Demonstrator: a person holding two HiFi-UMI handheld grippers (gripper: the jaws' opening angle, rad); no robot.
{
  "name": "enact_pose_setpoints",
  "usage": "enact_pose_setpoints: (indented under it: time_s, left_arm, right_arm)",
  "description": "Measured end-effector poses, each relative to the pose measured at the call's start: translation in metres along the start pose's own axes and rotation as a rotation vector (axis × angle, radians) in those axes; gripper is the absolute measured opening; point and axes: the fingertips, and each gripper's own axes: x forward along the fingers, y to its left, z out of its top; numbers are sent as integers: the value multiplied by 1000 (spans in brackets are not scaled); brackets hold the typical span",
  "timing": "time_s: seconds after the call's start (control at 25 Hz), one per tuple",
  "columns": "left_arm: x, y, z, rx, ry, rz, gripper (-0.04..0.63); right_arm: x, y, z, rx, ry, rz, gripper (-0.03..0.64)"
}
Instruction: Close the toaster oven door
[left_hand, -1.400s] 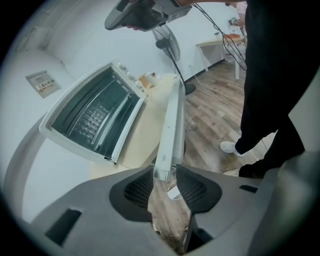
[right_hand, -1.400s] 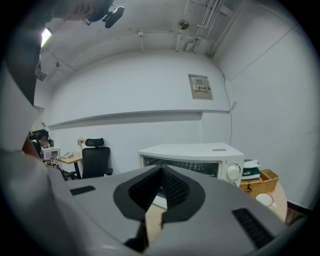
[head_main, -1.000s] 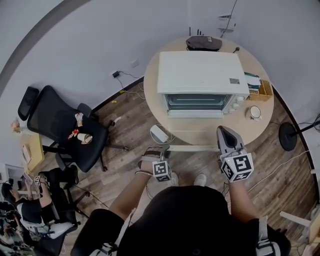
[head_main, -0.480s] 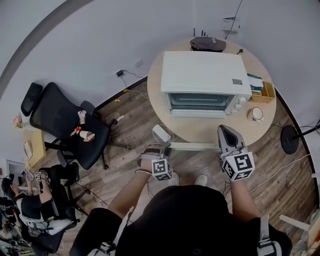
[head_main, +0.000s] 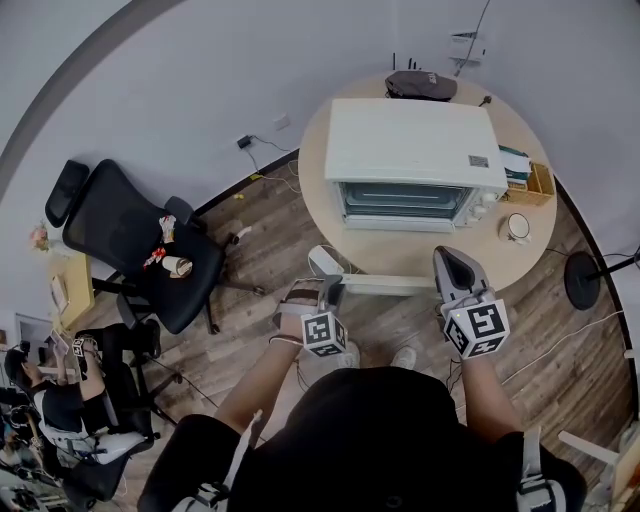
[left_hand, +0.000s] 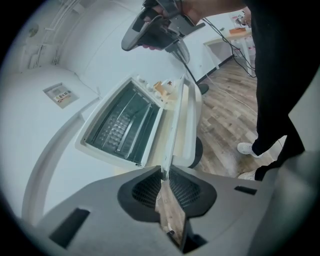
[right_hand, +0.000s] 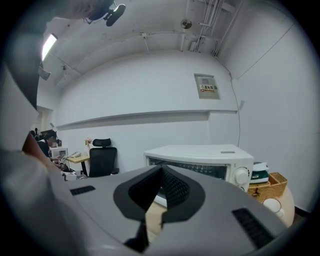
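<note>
Your left gripper (left_hand: 164, 174) has just been closing its jaws and now pinches the open toaster oven door (left_hand: 176, 120) at its near edge, so you can likely swing it shut; your right gripper (head_main: 450, 262) idles closed and empty.

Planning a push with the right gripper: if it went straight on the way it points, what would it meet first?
Most likely the open front of the toaster oven. Nothing shows between it and the right gripper, though depth is hard to judge and its jaws hide what lies lower.
</note>
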Motion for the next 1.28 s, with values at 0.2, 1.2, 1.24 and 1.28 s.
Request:
enact_pose_setpoints:
  time_s: [0.2, 1.2, 1.24, 1.28]
  left_arm:
    - [-4, 9, 1, -51, -2, 18, 51]
    - [-13, 94, 19, -74, -49, 207, 43]
    - [-12, 98, 20, -68, -49, 214, 44]
    - [-11, 101, 21, -61, -48, 222, 44]
  right_arm:
    - [1, -1, -1, -10, 5, 0, -2]
    - [3, -2, -6, -12, 20, -9, -3]
    - [3, -2, -6, -11, 19, -10, -2]
    - [3, -3, -6, -10, 18, -12, -3]
